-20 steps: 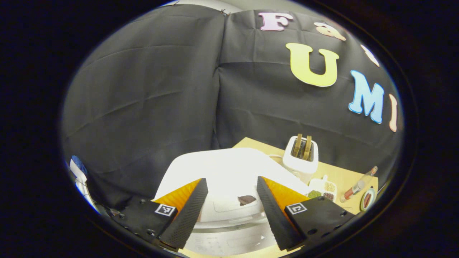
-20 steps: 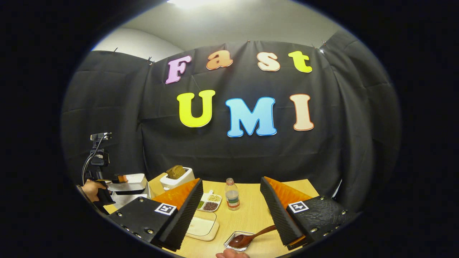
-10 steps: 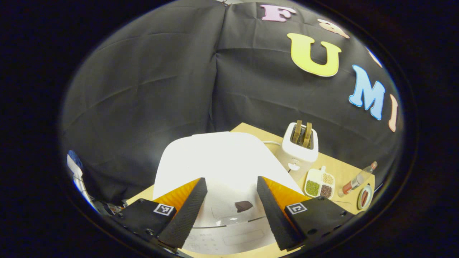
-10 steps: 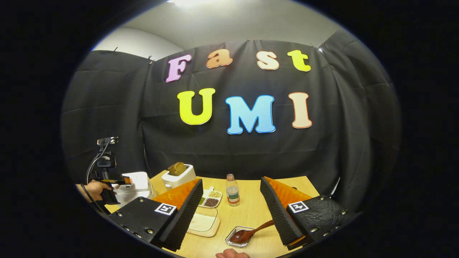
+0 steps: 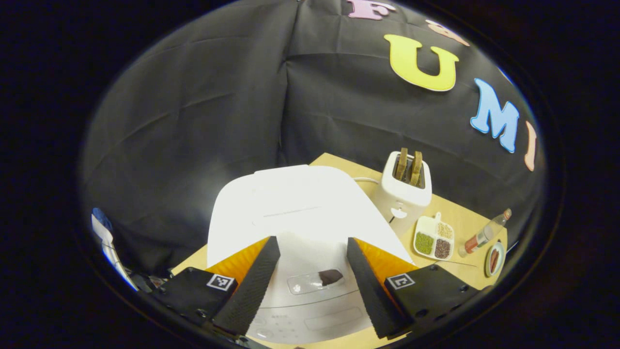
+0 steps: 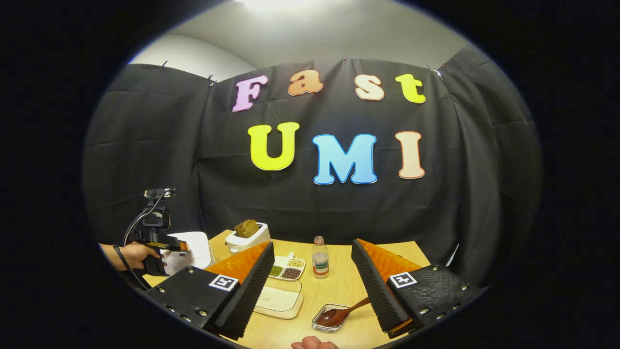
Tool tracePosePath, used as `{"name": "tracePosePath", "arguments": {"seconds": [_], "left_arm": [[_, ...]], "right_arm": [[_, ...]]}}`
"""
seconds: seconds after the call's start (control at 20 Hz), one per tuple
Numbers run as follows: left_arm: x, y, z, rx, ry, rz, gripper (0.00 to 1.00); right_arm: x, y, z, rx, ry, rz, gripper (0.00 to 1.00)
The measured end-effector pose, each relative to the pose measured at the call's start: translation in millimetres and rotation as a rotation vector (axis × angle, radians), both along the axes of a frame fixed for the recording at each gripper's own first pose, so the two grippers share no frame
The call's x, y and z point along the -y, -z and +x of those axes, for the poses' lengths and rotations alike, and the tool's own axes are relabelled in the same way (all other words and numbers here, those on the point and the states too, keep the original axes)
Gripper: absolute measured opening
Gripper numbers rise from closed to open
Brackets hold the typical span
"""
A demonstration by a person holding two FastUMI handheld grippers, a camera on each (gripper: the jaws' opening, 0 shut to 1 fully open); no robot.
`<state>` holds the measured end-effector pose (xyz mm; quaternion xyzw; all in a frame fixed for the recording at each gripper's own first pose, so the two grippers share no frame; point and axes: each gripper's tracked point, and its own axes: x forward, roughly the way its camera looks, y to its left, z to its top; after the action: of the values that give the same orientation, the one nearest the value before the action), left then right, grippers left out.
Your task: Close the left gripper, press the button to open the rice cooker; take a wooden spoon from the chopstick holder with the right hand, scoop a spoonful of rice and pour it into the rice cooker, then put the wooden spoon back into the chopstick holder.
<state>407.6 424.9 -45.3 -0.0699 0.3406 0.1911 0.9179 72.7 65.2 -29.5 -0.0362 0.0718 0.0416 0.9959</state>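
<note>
Right now the left gripper [image 5: 310, 286] hangs over the front of the white rice cooker [image 5: 295, 208], its jaws spread wide with nothing between them. Framed in the gap between the jaws lies the cooker's lid button [image 5: 315, 282], a clear oblong plate with a dark patch on it; neither finger touches it, and the lid is down. Beyond the right-hand finger stands a white toaster [image 5: 404, 194] with two slices in its slots, and farther out that way a divided dish of beans [image 5: 433, 238] and a bottle [image 5: 483, 234] on the wooden table [image 5: 457, 215].

Over on the other side, the right gripper [image 6: 312, 286] is likewise wide open and holds nothing. Just inside its right-hand finger a wooden spoon [image 6: 341, 314] lies with its bowl in a small clear dish [image 6: 330, 321], the handle running behind that finger. Close by the left-hand finger sits a shallow container of rice [image 6: 280, 299]. Well off to the left of the jaws, a hand [image 6: 131, 254] holds the left gripper [image 6: 160, 242] above the cooker.
</note>
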Motion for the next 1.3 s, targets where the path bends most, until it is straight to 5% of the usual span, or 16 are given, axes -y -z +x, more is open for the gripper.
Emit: {"name": "tracePosePath", "arguments": {"seconds": [0.25, 0.45, 0.75, 0.95, 1.3], "left_arm": [[8.9, -6.1, 3.5, 0.017, 0.1, -0.011, 0.98], [28.3, -71.1, -4.6, 0.211, 0.18, 0.044, 0.96], [113.0, -178.4, -74.9, 0.483, 0.341, 0.107, 0.96], [152.5, -236.5, -125.1, 0.607, 0.391, 0.175, 0.96], [215.2, -260.3, -162.7, 0.687, 0.45, 0.146, 0.96]], "right_arm": [[4.3, -10.4, -16.4, 0.036, 0.035, -0.004, 0.98], [8.4, -25.5, -19.0, 0.073, 0.059, -0.001, 0.97], [6.3, -34.4, -23.5, 0.089, 0.089, 0.019, 0.92], [0.8, -29.4, -29.6, 0.075, 0.078, 0.002, 0.98], [-1.8, -44.3, -41.3, 0.125, 0.103, 0.029, 0.98]]}}
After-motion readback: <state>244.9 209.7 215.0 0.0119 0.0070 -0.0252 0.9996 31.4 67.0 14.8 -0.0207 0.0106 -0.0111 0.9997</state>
